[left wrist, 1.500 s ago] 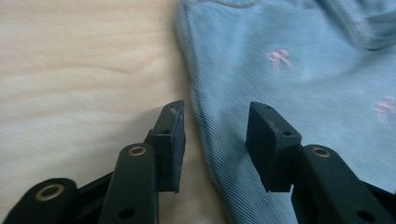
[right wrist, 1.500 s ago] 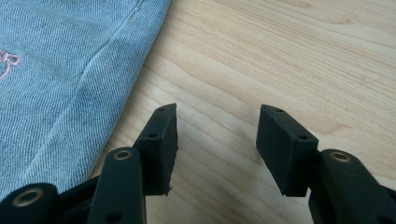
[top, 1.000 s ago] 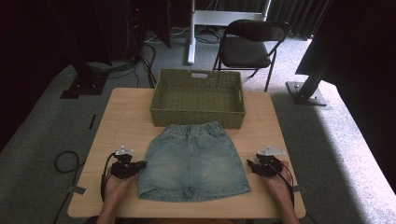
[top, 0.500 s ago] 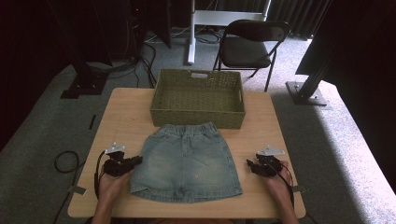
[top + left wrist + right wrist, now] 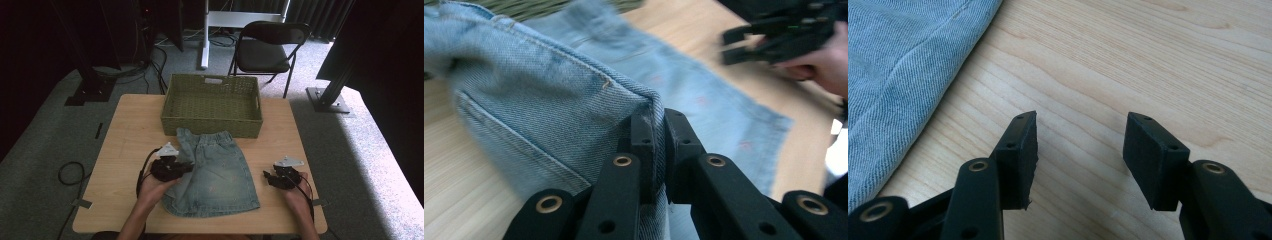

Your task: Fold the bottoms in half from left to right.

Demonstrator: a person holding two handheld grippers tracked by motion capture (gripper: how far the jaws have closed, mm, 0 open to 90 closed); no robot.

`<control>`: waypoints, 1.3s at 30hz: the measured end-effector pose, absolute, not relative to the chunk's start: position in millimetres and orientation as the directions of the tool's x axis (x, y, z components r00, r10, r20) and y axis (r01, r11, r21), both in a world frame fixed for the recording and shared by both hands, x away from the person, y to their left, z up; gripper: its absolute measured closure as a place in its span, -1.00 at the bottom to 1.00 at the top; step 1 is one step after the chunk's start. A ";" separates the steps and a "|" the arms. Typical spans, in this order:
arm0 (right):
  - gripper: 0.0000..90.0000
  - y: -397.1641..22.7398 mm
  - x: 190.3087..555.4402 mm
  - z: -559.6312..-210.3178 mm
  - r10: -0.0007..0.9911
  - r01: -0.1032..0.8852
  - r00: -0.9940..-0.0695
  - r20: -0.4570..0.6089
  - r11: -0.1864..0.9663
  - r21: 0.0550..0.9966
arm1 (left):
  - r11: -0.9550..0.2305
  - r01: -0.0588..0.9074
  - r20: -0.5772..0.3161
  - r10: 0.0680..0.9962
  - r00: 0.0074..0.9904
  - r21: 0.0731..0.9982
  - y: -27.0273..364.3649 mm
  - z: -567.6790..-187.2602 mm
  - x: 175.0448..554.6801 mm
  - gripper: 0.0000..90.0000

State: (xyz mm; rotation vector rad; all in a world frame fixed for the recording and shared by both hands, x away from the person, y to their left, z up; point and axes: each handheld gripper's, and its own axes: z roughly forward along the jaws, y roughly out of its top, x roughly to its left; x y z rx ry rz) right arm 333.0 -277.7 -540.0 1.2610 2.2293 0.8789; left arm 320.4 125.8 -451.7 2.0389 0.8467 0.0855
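Denim skirt (image 5: 216, 172) lying flat on the wooden table (image 5: 125, 130), waistband toward the green woven basket (image 5: 212, 102) and just in front of its near wall. Left edge of the skirt being lifted and folded over toward the middle, pinched between the jaws of the left gripper (image 5: 186, 166). In the left gripper view, left gripper (image 5: 655, 135) clamping tight on a doubled fold of denim (image 5: 549, 90), a thin ridge of cloth standing up between the two black fingers (image 5: 642, 137), the rest of the fabric spreading away to the left and beyond. Right gripper (image 5: 267, 178) resting on the bare table just beside the skirt's right edge, not touching it. In the right gripper view, right gripper (image 5: 1079, 145) standing about half open with nothing but wood grain between the fingers (image 5: 1020, 155), the skirt's hem (image 5: 903, 75) lying off to the left of them, apart from the pads.
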 end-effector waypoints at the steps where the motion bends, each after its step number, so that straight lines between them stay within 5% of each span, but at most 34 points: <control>1: 0.05 -277.4 333.0 -540.0 0.868 0.595 -0.494 -0.058 0.386 0.705 | -0.367 0.522 -0.258 0.569 0.781 0.770 118.2 -449.2 318.0 0.90; 5: 0.06 -276.4 332.9 -539.8 0.866 0.594 -0.496 -0.060 0.388 0.705 | -0.388 0.503 -0.260 0.529 0.808 0.773 102.4 -446.4 312.6 0.89; 9: 0.05 -270.9 332.4 -537.5 0.860 0.587 -0.506 -0.067 0.401 0.703 | -0.452 0.450 -0.222 0.471 0.854 0.770 77.8 -447.3 307.4 0.48; 25: 0.07 -195.3 324.0 -490.3 0.744 0.435 -0.668 -0.021 0.413 0.800 | -0.391 0.478 -0.167 0.610 0.775 0.787 125.7 -439.6 317.8 0.43; 39: 0.04 -148.6 329.7 -487.6 0.651 0.419 -0.757 0.055 0.419 0.805 | -0.388 0.479 -0.136 0.649 0.748 0.788 134.7 -447.5 321.9 0.39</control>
